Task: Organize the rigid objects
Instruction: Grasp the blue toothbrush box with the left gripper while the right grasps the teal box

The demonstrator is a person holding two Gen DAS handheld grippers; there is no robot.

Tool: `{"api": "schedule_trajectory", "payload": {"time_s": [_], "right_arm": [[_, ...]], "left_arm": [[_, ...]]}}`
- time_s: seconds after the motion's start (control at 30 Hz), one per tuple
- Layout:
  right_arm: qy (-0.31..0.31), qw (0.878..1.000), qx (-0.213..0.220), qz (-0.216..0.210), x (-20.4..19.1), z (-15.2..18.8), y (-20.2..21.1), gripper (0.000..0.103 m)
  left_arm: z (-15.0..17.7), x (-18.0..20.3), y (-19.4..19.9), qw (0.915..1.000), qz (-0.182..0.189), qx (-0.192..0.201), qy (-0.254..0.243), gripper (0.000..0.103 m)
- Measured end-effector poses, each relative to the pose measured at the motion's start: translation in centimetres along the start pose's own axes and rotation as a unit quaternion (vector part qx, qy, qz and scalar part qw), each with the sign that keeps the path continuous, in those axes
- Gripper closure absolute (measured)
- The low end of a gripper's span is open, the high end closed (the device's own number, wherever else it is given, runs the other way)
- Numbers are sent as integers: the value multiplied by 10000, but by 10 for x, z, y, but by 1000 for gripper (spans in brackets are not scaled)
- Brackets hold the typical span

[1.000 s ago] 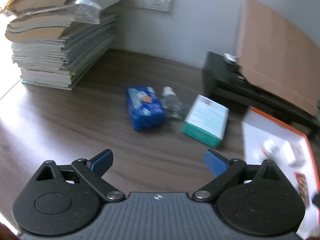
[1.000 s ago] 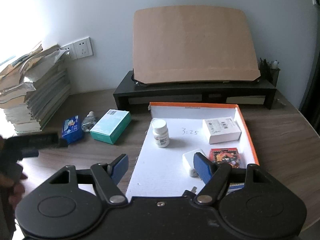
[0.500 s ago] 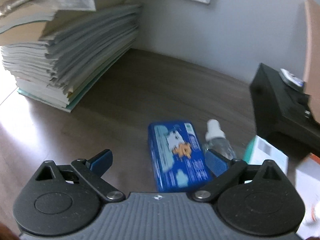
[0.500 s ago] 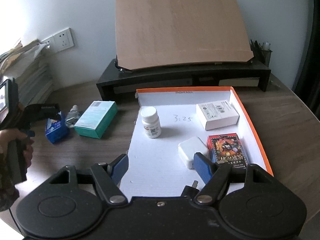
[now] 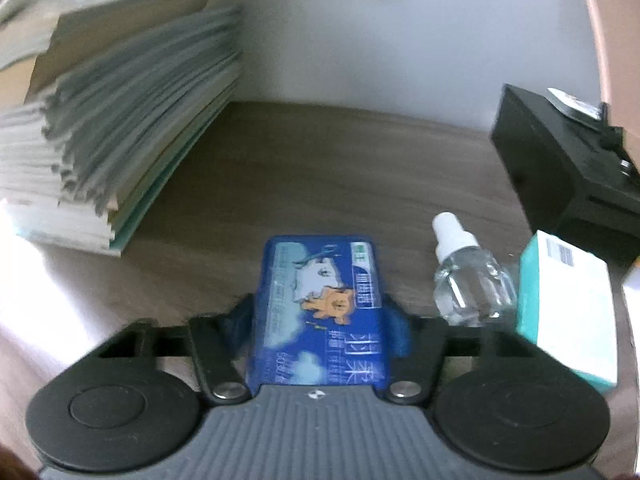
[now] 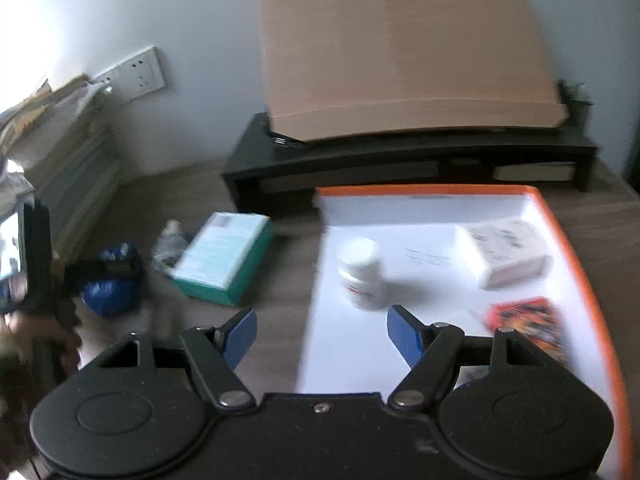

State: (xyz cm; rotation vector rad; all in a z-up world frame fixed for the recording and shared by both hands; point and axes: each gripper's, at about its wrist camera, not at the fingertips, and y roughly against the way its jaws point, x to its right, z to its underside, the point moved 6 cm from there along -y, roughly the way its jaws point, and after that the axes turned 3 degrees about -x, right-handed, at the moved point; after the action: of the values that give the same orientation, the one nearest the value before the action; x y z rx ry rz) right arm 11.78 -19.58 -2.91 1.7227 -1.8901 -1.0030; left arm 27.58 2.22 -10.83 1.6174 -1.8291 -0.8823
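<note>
My left gripper [image 5: 320, 316] is shut on a blue tissue pack [image 5: 318, 304], its blue fingers pressed on both sides of the pack on the wooden desk. The pack also shows in the right wrist view [image 6: 110, 284]. A clear dropper bottle [image 5: 466, 276] and a teal box [image 5: 568, 308] lie just right of it. My right gripper [image 6: 322, 336] is open and empty over the near left edge of a white tray with an orange rim [image 6: 576, 240]. The tray holds a white pill bottle [image 6: 362, 272], a white box [image 6: 506, 252] and a red card box [image 6: 528, 328].
A tall stack of papers [image 5: 100, 148] stands at the left by the wall. A black monitor riser [image 6: 400, 160] with a brown cardboard sheet [image 6: 400, 48] on it runs along the back. Wall sockets [image 6: 136, 74] are behind the papers.
My left gripper moved forward over the blue tissue pack and closed on it. My right gripper shifted left and forward over the tray edge, still open.
</note>
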Motion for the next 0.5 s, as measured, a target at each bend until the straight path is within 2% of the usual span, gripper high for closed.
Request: {"api": "schedule_trajectory", "payload": {"time_s": [0.07, 0.23, 0.4, 0.5], "right_arm": [[-84, 9999, -51, -110, -13, -9, -14, 16], [-265, 9988, -273, -293, -53, -33, -59, 15], [-298, 9983, -502, -11, -83, -47, -104, 14], [-333, 9969, -609, 373, -90, -49, -126, 14]], "left_arm": [[4, -6, 7, 9998, 210, -19, 12, 40], [21, -23, 37, 9997, 211, 124, -10, 40], [37, -45, 64, 9993, 335, 144, 120, 40], [33, -44, 59, 9989, 415, 122, 180, 40]]}}
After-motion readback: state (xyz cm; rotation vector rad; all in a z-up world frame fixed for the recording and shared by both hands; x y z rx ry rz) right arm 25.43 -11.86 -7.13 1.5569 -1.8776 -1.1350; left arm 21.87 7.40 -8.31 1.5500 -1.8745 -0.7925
